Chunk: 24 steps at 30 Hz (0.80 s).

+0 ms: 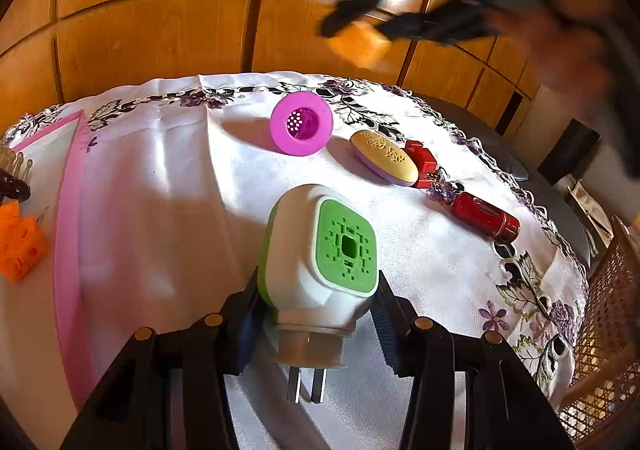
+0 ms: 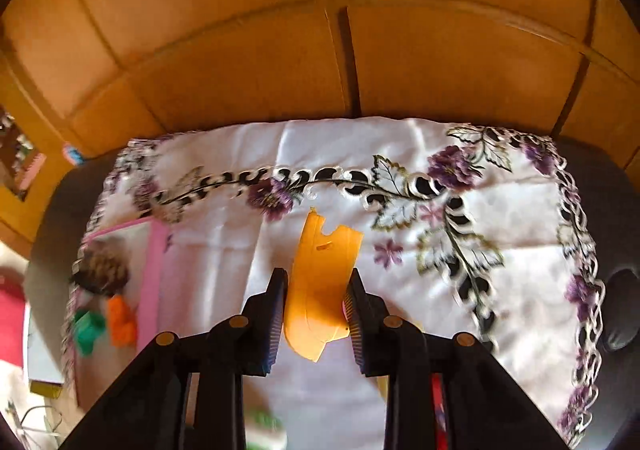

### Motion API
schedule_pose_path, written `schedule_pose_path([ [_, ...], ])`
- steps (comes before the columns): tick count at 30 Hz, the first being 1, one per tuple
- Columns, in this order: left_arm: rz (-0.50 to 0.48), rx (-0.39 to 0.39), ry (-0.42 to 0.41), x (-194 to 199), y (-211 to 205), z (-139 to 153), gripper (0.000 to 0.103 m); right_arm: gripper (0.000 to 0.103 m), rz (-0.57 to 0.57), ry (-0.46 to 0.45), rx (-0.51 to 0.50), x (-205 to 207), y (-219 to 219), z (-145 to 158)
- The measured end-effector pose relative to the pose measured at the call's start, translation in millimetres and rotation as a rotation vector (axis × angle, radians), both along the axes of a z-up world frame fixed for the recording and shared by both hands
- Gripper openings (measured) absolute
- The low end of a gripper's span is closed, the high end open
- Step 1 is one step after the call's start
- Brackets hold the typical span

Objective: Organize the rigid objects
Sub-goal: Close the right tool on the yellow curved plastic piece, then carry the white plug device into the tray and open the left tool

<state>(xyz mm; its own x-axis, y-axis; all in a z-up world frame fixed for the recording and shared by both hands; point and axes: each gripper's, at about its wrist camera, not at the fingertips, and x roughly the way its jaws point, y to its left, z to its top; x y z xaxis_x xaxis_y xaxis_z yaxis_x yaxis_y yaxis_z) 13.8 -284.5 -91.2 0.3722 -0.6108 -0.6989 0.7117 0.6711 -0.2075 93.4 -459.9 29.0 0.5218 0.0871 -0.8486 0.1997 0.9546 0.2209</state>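
My left gripper (image 1: 316,314) is shut on a white and green plug-in device (image 1: 320,254) and holds it above the white embroidered tablecloth (image 1: 180,210). My right gripper (image 2: 316,310) is shut on a flat orange plastic piece (image 2: 320,282), held in the air above the cloth (image 2: 520,250). In the left wrist view the right gripper (image 1: 360,34) shows blurred at the top with the orange piece (image 1: 360,44). On the cloth lie a pink strainer cup (image 1: 301,123), a gold oval soap case (image 1: 384,156), a red block (image 1: 422,162) and a red cylinder (image 1: 486,217).
A pink-rimmed tray (image 1: 68,210) stands at the left with an orange holed block (image 1: 20,242) and a dark hair clip (image 1: 14,186); it also shows in the right wrist view (image 2: 154,270) with orange and green pieces. A wicker basket (image 1: 600,350) is at the right. Wooden panels stand behind.
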Motion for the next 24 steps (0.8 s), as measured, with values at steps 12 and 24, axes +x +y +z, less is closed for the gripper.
schedule_pose_path([
  [12, 0.002, 0.018, -0.004, -3, -2, 1, 0.049, 0.028, 0.197, 0.153, -0.056, -46, 41, -78],
  [24, 0.03, 0.015, 0.009, -12, 9, 14, 0.049, 0.03, 0.189, 0.179, -0.073, -44, 38, -101],
])
